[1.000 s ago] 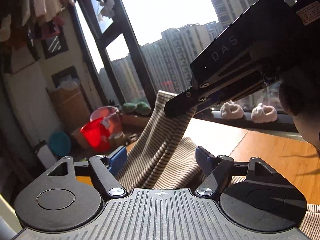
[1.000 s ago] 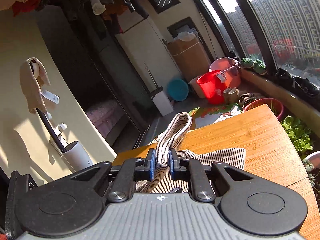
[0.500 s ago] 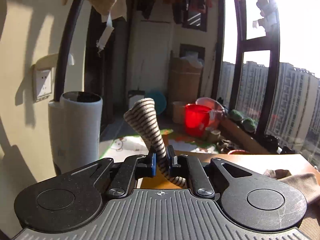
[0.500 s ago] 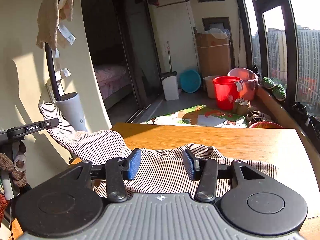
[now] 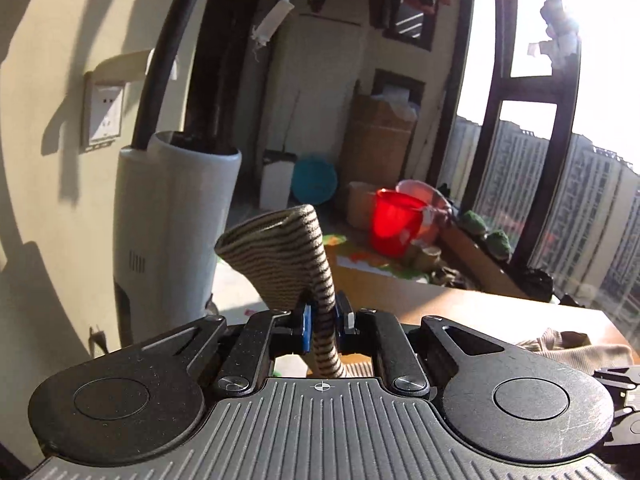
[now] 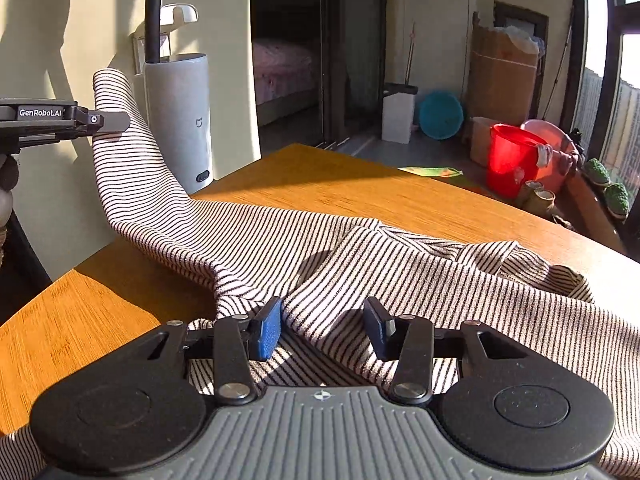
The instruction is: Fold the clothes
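Left wrist view: sits low behind its own fingers, off the table's left end, aimed across toward the white cylinder and red bucket. Right wrist view: close above the striped garment, tilted down over the tabletop's near edge. Both share table, cylinder, bucket, blue basin, window.

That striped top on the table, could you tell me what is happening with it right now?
A person is folding it with a handheld gripper in each hand. The left gripper is clamped on one end of the striped top and holds that end lifted off the wooden table, at the left in the right wrist view. The right gripper is low over the middle of the cloth; its jaws are closing with a ridge of fabric between them, not yet pinched.
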